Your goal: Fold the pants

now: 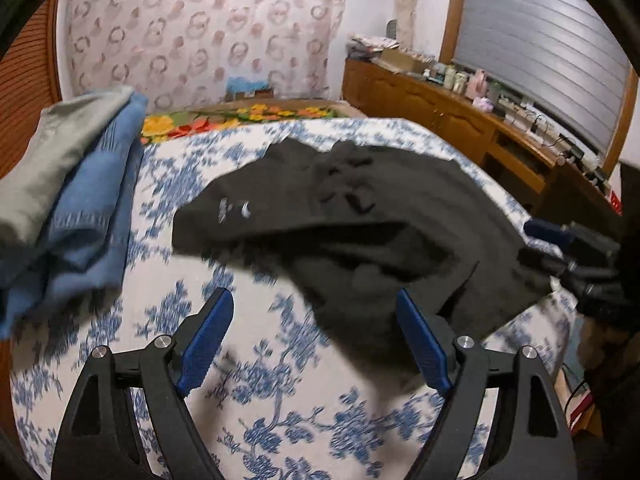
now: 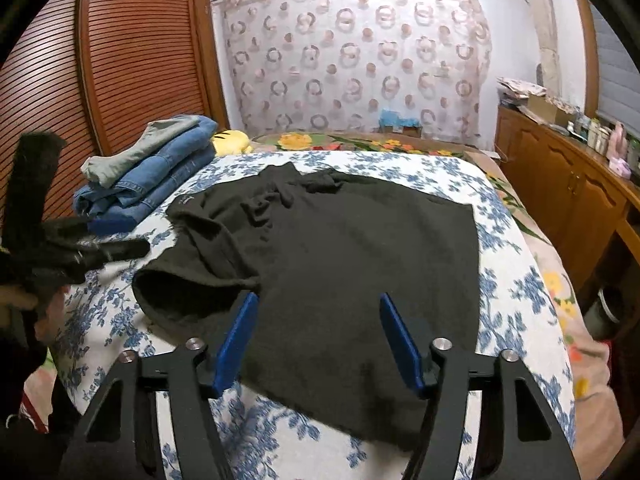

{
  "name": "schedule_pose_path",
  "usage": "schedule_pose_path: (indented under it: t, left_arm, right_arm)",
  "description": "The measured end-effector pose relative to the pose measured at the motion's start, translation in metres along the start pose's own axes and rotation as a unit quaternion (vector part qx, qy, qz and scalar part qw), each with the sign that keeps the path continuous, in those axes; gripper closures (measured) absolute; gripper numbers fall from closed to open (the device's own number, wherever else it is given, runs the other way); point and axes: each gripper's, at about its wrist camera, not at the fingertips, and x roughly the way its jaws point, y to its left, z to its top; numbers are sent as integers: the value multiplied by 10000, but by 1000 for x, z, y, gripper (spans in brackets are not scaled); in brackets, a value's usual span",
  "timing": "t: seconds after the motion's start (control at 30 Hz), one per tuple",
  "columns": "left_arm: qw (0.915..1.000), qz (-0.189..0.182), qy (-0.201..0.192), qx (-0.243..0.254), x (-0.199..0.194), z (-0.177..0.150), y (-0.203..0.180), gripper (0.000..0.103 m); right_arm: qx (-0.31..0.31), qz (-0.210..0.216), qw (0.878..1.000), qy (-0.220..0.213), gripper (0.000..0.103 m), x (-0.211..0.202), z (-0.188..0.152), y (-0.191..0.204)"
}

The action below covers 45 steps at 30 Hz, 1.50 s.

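Observation:
Dark grey-black pants [image 2: 340,240] lie spread on the blue-flowered bed cover [image 2: 516,304], partly folded, with a rumpled waist at the far end and a raised fold at the left. They also show in the left wrist view [image 1: 360,232]. My right gripper [image 2: 318,308] is open and empty, hovering over the near part of the pants. My left gripper [image 1: 316,304] is open and empty, over the cover at the pants' near left edge. The left gripper also shows at the left of the right wrist view [image 2: 116,236]. The right gripper shows at the right of the left wrist view [image 1: 548,240].
A stack of folded blue jeans with a grey garment on top [image 2: 156,172] sits at the bed's far left corner, also in the left wrist view [image 1: 80,200]. A yellow plush [image 2: 232,142] lies behind it. A wooden dresser [image 2: 568,196] with clutter runs along the right. A louvred wardrobe [image 2: 120,60] stands left.

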Motion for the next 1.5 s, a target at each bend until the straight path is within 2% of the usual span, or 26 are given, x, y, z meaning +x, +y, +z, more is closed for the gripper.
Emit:
schedule_pose_path:
  t: [0.2, 0.43, 0.7, 0.83, 1.0, 1.13, 1.33, 1.5]
  left_arm:
    - [10000, -40, 61, -31, 4, -12, -2, 19]
    - [9997, -2, 190, -127, 6, -20, 2, 19]
    - [9996, -57, 146, -229, 7, -22, 7, 19]
    - [9996, -47, 89, -271, 5, -22, 9, 19]
    - [9996, -37, 52, -273, 4, -22, 10, 19]
    - [9997, 11, -15, -230, 1, -22, 8, 19]
    - [9998, 24, -90, -194, -5, -19, 3, 19]
    - [9997, -52, -223, -114, -14, -11, -7, 19]
  right_arm:
    - [-103, 168, 9998, -3, 57, 9, 14, 7]
    - [-305, 423, 9985, 178, 60, 32, 22, 19]
    - [-583, 625, 9938, 715, 62, 74, 26, 26]
    - [-658, 712, 9916, 857, 71, 86, 29, 28]
    - [-820, 840, 9889, 912, 95, 89, 30, 36]
    - [-885, 868, 9901, 652, 100, 74, 32, 39]
    - [-765, 479, 9957, -193, 101, 31, 44, 30]
    - [-725, 384, 9956, -458, 101, 7, 46, 23]
